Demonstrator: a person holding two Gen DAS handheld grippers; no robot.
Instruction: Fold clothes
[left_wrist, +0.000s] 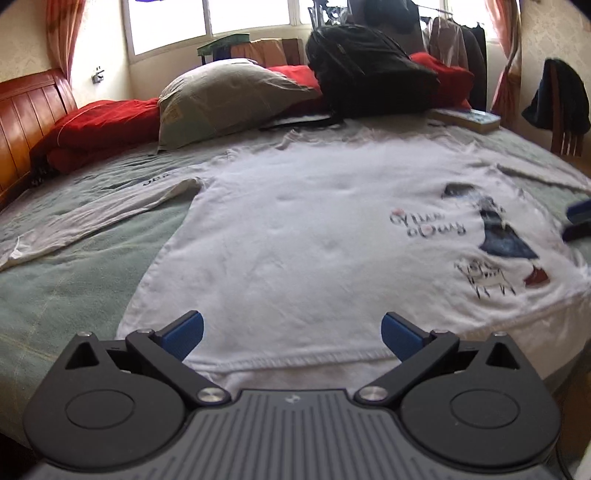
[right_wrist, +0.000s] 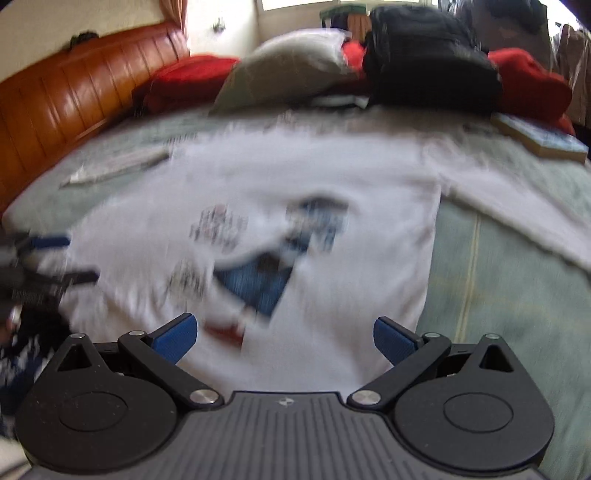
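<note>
Left wrist view: we see the white printed long-sleeved shirt (left_wrist: 295, 229) spread flat on the green bedspread (left_wrist: 74, 280). Left gripper (left_wrist: 291, 334) and right gripper (right_wrist: 285, 338) both hold their jaws wide apart, empty.

You are looking across a bed (left_wrist: 66, 280) covered in a pale green sheet, with a glossy orange-brown wooden headboard (left_wrist: 26, 110) on the left. Red bedding (left_wrist: 103, 125) lies along the far side, with a beige pillow (left_wrist: 221, 99) and a black backpack (left_wrist: 369, 70) on it. Bright daylight floods through the windows (left_wrist: 207, 18), framed by reddish curtains (left_wrist: 62, 29). Dark clothes hang at the far right (left_wrist: 458, 55).
</note>
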